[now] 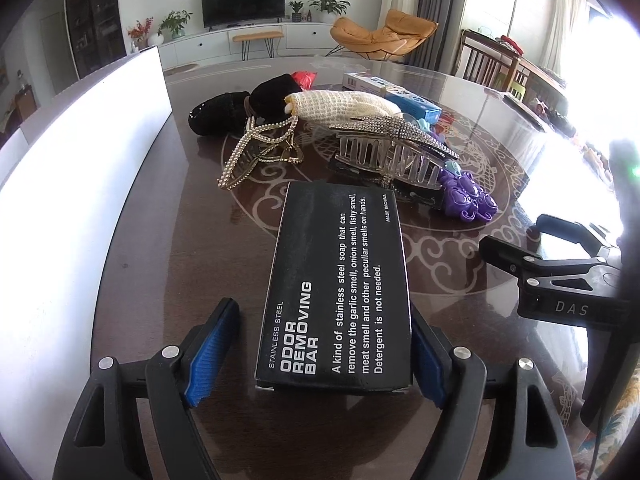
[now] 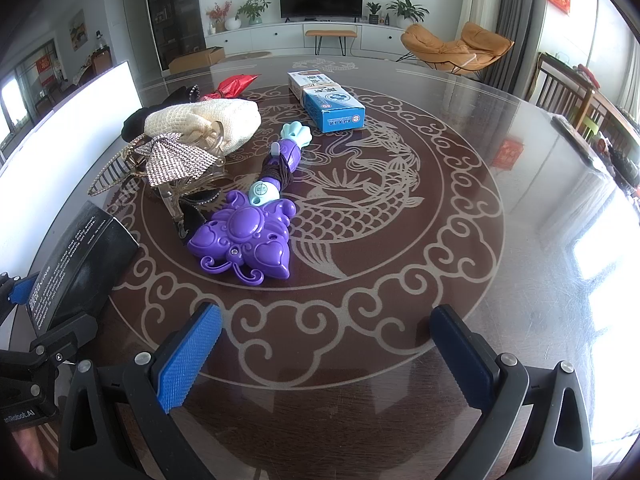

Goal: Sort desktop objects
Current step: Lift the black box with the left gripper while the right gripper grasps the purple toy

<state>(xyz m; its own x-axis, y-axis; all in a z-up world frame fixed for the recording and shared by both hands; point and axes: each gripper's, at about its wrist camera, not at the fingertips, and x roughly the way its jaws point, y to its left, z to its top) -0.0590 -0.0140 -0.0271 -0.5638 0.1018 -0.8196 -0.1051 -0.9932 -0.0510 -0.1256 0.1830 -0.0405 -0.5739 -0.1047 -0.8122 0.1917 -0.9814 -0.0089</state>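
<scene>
A black box (image 1: pixel 336 288) printed "odor removing bar" lies flat on the dark patterned table (image 1: pixel 192 248), between the fingers of my left gripper (image 1: pixel 322 316). The left blue pad (image 1: pixel 212 352) stands clear of the box's side; the right pad sits close against the other side. In the right wrist view the same box (image 2: pixel 80 264) is at the far left. My right gripper (image 2: pixel 326 316) hovers open over bare table with nothing between its fingers. A purple toy (image 2: pixel 244 240), a rhinestone hair claw (image 1: pixel 392 148) and a cream knitted pouch (image 2: pixel 204 120) lie beyond.
A tall white panel (image 1: pixel 80 168) runs along the table's left side. Blue cartons (image 2: pixel 332 104) sit at the back, with a red item (image 2: pixel 232 82), black velvet pieces (image 1: pixel 224 114) and a pearl hair clip (image 1: pixel 256 148). My right gripper's body (image 1: pixel 560 276) is at the right.
</scene>
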